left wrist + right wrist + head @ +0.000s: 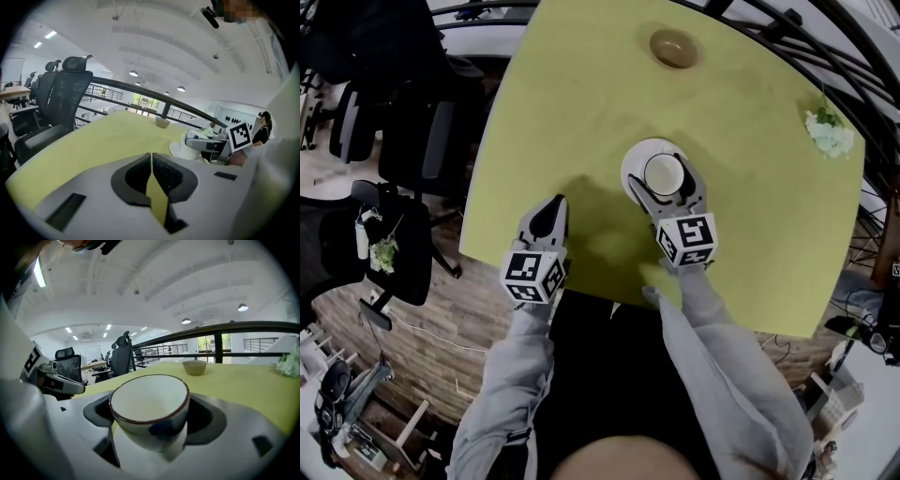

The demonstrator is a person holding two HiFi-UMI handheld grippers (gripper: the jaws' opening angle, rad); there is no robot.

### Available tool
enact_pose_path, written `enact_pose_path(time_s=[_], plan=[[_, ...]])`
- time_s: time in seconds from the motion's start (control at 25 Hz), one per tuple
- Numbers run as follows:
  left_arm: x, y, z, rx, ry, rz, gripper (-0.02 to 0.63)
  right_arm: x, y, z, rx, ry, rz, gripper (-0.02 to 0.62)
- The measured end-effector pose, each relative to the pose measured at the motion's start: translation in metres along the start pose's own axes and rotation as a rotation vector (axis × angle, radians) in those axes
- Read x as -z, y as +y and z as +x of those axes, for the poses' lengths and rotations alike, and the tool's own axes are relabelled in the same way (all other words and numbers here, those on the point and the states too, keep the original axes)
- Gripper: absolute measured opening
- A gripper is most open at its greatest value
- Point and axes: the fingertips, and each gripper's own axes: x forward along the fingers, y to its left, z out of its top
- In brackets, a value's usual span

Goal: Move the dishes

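A white cup (663,173) with a dark rim stands on a white saucer (635,157) near the middle of the yellow-green table (581,103). My right gripper (661,176) has a jaw on each side of the cup and is shut on it; in the right gripper view the cup (150,406) fills the gap above the saucer (140,453). My left gripper (557,202) rests shut and empty over the table's near left part, its pads meeting in the left gripper view (151,159). A brown bowl (673,47) sits at the far edge.
A bunch of white flowers (830,133) lies at the table's far right corner. Black office chairs (422,141) stand off the table's left side. A dark railing (220,328) runs behind the table. The table's near edge is just in front of the person.
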Motion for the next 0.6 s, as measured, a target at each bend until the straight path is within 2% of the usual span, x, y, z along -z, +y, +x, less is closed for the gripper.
enact_pose_path(time_s=[0.16, 0.32, 0.6], plan=[[-0.003, -0.004, -0.005, 0.006, -0.014, 0.008, 0.025, -0.003, -0.002, -0.002, 0.025, -0.012, -0.012, 0.44], [-0.013, -0.006, -0.014, 0.012, -0.044, 0.028, 0.025, -0.013, 0.002, -0.014, 0.029, -0.042, -0.011, 0.512], [-0.029, -0.024, -0.022, 0.062, -0.076, 0.046, 0.025, -0.028, 0.0, -0.068, 0.09, -0.08, 0.034, 0.518]])
